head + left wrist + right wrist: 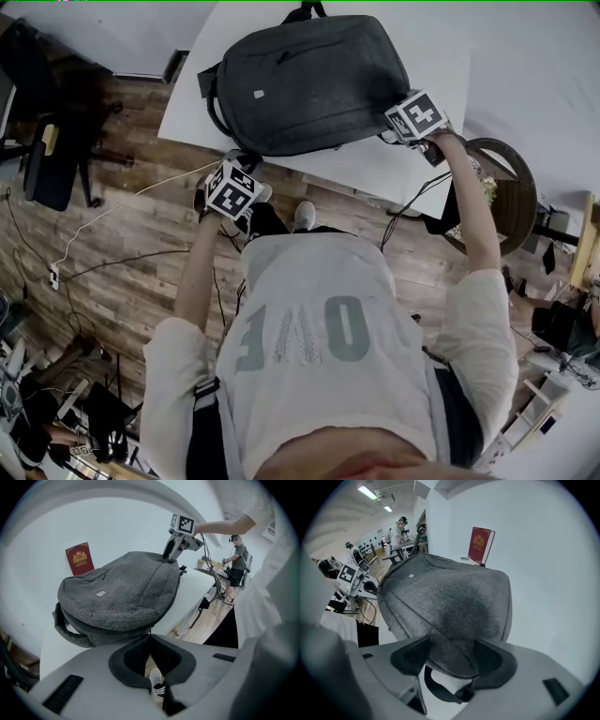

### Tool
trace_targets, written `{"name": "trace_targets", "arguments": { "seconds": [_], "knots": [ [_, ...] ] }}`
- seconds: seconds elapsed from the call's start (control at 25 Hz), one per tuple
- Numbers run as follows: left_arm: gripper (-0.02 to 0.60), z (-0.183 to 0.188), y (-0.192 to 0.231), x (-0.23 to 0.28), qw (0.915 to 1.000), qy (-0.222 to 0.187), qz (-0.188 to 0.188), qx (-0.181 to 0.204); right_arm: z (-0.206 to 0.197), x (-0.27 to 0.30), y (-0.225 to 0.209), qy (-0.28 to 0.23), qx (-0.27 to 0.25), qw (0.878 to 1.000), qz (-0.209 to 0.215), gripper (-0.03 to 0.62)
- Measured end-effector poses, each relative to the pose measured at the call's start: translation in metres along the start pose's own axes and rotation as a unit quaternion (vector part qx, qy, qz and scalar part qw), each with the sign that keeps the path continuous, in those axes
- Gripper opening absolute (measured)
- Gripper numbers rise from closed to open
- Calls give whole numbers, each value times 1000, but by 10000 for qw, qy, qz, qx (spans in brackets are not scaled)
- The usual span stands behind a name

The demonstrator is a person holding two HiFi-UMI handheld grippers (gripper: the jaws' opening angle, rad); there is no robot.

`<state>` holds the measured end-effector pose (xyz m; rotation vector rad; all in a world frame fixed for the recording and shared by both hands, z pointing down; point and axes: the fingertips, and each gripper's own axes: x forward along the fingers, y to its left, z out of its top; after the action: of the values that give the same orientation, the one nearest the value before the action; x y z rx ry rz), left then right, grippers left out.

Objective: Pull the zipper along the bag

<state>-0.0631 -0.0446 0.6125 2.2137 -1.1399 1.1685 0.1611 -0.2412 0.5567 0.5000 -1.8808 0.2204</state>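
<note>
Dark grey felt backpack (309, 80) (122, 590) (450, 597), lying flat on a white counter (375, 164), front panel up. All positions are given relative to the backpack.

Left hand-held gripper (242, 161) (150, 637) (369, 588): at the backpack's near corner, over the counter's edge and angled downward. Its jaws are closed. In the left gripper view the tips meet on a thin dark zipper tab (150, 631) hanging from the backpack's side seam.

Right hand-held gripper (392, 131) (168, 555) (452, 653): at the opposite near corner. Its jaws stand wide apart, astride the backpack's rounded end. A black webbing strap loop (445, 693) hangs below that end, between the jaws. Whether the pads press on the fabric cannot be told.

Red booklet with a gold emblem (79, 558) (480, 545): upright on the counter, just beyond the backpack's far side.

Wooden plank floor (122, 234): below the backpack's near side. A white shoe (305, 216) (157, 684) rests on it.
</note>
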Motion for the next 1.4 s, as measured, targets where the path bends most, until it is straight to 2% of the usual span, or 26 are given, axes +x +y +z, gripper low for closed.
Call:
{"name": "trace_targets", "arguments": {
  "seconds": [0.28,0.48,0.6,0.72,0.8,0.96,1.08,1.12,1.2,1.4],
  "knots": [
    [26,2,9,-2,9971,203,36,737,-55,-32,39,-335,460,9978,341,307],
    [26,7,28,-1,9937,292,175,1064,-66,-44,65,-499,286,9969,536,307],
    [26,19,47,10,9913,362,290,1235,-69,-45,68,-616,366,9952,674,305],
    [26,31,74,20,9904,395,468,1242,-64,-45,74,-799,338,9932,780,305],
    [26,39,93,26,9915,391,599,1084,-58,-49,81,-844,8,9937,735,307],
    [26,56,123,39,9919,379,714,978,-37,-50,102,-952,-965,9904,262,307],
    [26,61,129,42,9907,402,695,1096,-28,-25,114,-732,-2127,9740,-276,305],
    [26,61,131,43,9906,401,686,1109,-29,-17,115,-602,-2414,9674,-477,278],
    [26,62,133,44,9905,386,674,1134,-30,-9,114,-549,-2567,9627,-652,268],
    [26,60,129,39,9884,398,729,1274,-30,-5,113,-484,-2236,9730,-308,268]
  ]
}}
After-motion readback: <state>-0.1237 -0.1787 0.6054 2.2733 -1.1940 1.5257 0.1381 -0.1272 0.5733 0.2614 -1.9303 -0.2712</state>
